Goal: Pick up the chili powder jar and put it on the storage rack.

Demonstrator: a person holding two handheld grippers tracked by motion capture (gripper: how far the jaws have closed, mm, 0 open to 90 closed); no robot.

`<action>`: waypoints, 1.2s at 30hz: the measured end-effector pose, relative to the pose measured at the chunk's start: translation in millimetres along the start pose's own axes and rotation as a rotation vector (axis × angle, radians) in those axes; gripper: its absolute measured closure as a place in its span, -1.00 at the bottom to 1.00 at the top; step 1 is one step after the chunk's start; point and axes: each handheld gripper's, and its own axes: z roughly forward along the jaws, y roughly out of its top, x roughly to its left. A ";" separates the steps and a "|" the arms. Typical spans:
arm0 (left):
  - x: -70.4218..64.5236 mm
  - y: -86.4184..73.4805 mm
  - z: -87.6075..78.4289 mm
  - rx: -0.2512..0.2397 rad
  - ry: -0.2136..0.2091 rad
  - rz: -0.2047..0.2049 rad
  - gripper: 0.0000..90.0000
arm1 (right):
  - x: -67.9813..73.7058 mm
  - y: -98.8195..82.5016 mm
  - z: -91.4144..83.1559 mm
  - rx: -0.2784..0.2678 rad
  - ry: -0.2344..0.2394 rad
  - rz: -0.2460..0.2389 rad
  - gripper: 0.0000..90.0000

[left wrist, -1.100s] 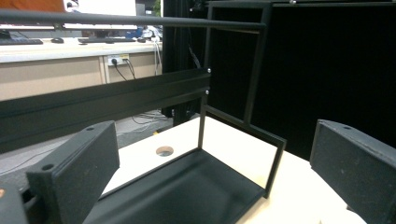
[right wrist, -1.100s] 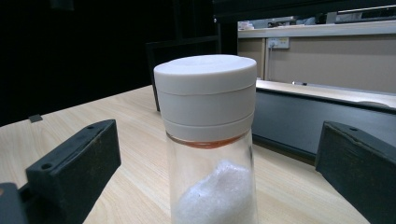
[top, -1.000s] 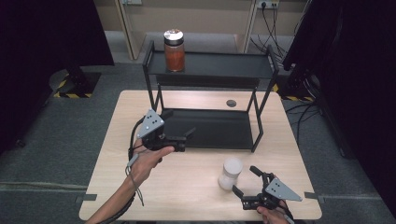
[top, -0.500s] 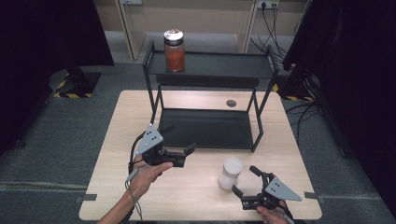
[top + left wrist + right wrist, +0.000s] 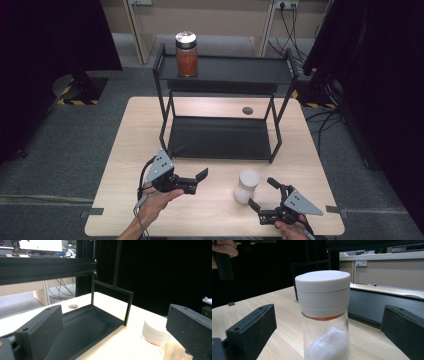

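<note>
A clear jar [image 5: 248, 185] with a white lid and white powder stands on the wooden table [image 5: 140, 130] at the front right. My right gripper [image 5: 262, 192] is open just right of the jar, jaws pointing at it without touching. In the right gripper view the jar [image 5: 323, 315] stands upright between and beyond the two black jaws. My left gripper [image 5: 191, 170] is open and empty, in front of the black two-tier shelf [image 5: 225, 137]. In the left gripper view the jar [image 5: 155, 332] sits near the right jaw.
A jar of red contents [image 5: 186, 54] with a metal lid stands on the shelf's top tier at the left. The lower tray [image 5: 85, 327] holds nothing. A round cable hole [image 5: 247, 110] lies in the table behind the shelf. Dark curtains flank both sides.
My left gripper has moved down the table toward the person and a little right, away from the shelf's front-left corner. The right gripper and the white jar have not moved.
</note>
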 end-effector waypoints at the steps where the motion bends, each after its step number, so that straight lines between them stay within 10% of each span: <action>1: -0.5 -2.4 -1.0 0.000 -0.001 0.000 -0.98 | 0.0 0.0 -0.1 0.000 0.000 0.000 -0.99; 36: -11.0 -76.2 -22.1 -0.011 -0.023 -0.032 -0.98 | -1.0 -0.7 3.3 -0.005 0.004 -0.001 -0.99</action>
